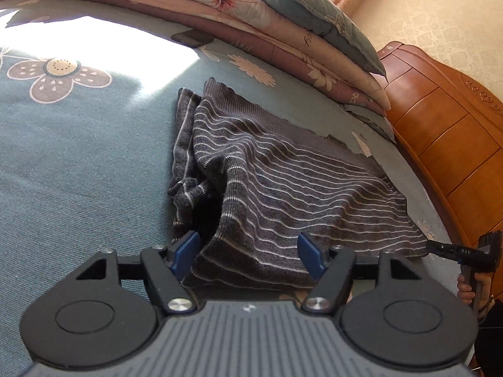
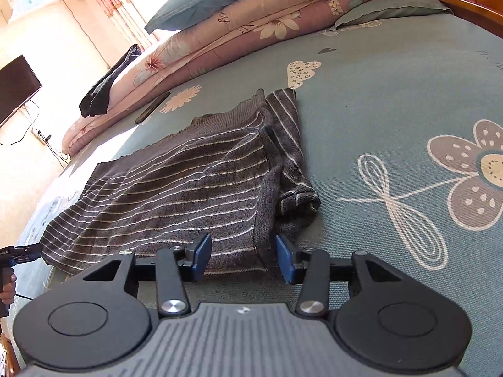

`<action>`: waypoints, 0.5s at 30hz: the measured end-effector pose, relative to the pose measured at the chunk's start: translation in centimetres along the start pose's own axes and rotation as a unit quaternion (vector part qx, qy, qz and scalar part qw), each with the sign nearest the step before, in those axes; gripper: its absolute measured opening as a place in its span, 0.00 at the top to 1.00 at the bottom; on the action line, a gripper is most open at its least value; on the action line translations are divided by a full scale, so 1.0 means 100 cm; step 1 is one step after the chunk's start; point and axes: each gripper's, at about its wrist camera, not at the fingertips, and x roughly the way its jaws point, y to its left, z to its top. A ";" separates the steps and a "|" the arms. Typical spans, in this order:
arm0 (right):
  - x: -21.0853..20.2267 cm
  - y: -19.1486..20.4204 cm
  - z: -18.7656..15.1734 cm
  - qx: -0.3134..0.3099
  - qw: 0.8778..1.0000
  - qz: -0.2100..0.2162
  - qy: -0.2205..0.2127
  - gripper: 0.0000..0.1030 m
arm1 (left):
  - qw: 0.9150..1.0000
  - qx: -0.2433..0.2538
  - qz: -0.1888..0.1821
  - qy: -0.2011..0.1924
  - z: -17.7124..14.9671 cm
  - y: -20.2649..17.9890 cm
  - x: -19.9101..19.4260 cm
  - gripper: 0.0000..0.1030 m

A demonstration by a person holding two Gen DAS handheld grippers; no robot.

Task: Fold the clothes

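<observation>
I find the striped grey sweater [image 1: 283, 169] lying partly folded on the floral bedsheet [image 1: 78, 157]. My left gripper [image 1: 250, 253] and right gripper [image 2: 243, 259] both hang over its near hem, jaws apart, gripping nothing.

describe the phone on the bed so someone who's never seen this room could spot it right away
Start at the stack of folded floral quilts along the far side of the bed. On the blue-green sheet just in front of them, beyond the striped sweater, lies a phone. It is the only flat, dark, hard slab among fabrics.
</observation>
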 end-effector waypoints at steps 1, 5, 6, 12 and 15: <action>0.002 0.001 -0.001 -0.006 1.000 0.004 -0.003 0.67 | 1.000 -0.004 -0.002 0.003 -0.001 0.001 0.002 0.33; 0.001 0.010 -0.002 -0.032 0.999 -0.004 0.003 0.93 | 1.000 -0.005 0.002 0.016 -0.005 -0.005 0.005 0.78; -0.004 0.014 -0.003 -0.053 0.998 -0.014 0.008 0.94 | 1.000 -0.008 0.004 0.014 -0.005 -0.006 0.002 0.89; -0.031 -0.001 -0.012 -0.086 0.994 -0.054 0.050 0.95 | 0.998 -0.019 0.050 0.037 -0.010 0.003 0.008 0.88; -0.026 -0.006 -0.017 -0.076 0.993 -0.068 0.061 0.98 | 0.997 -0.025 0.056 0.044 -0.013 0.009 0.008 0.88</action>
